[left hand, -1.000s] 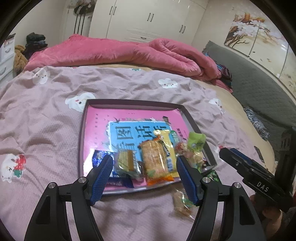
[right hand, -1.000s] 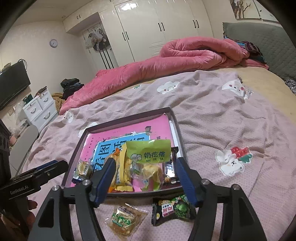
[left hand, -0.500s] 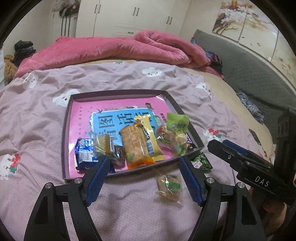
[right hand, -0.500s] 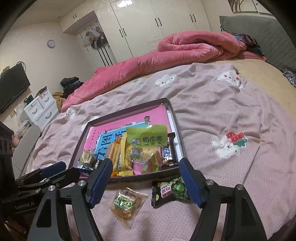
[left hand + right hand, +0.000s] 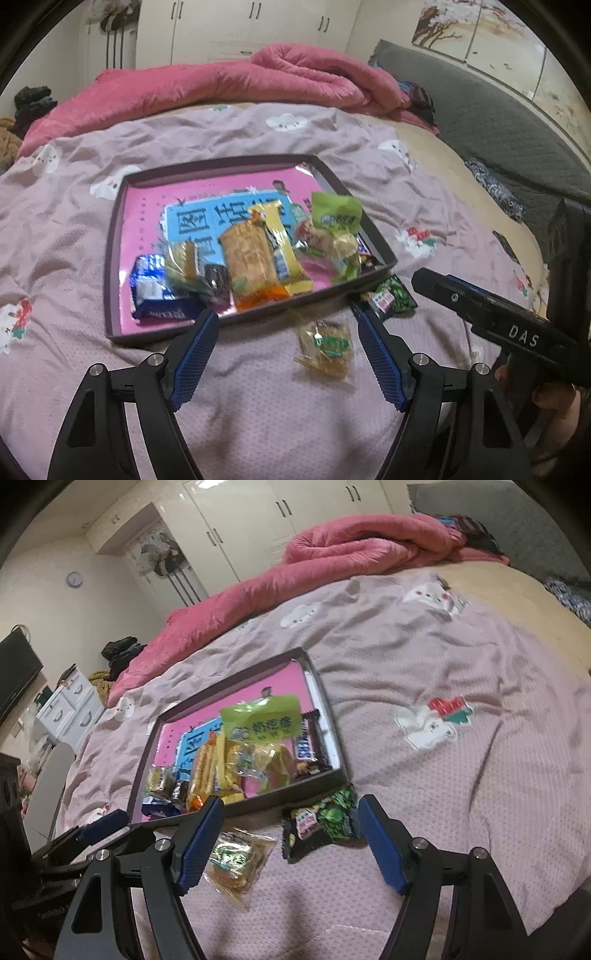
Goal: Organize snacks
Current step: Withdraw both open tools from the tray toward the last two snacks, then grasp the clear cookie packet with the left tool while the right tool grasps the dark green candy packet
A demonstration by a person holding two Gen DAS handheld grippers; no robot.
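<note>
1. Left gripper hangs wide and empty; its jaws have just been spreading.
2. Right gripper, likewise.
3. Clear packet and green packet lie lower centre, outside the tray.

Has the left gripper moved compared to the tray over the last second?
Yes. The left gripper has backed away from the tray: its tips overlapped the tray's near rim, now they hang over the bedspread short of it, jaws open and empty.

My right gripper reads "DAS"; a chocolate bar in the tray reads "SNICKERS", partly hidden.
</note>
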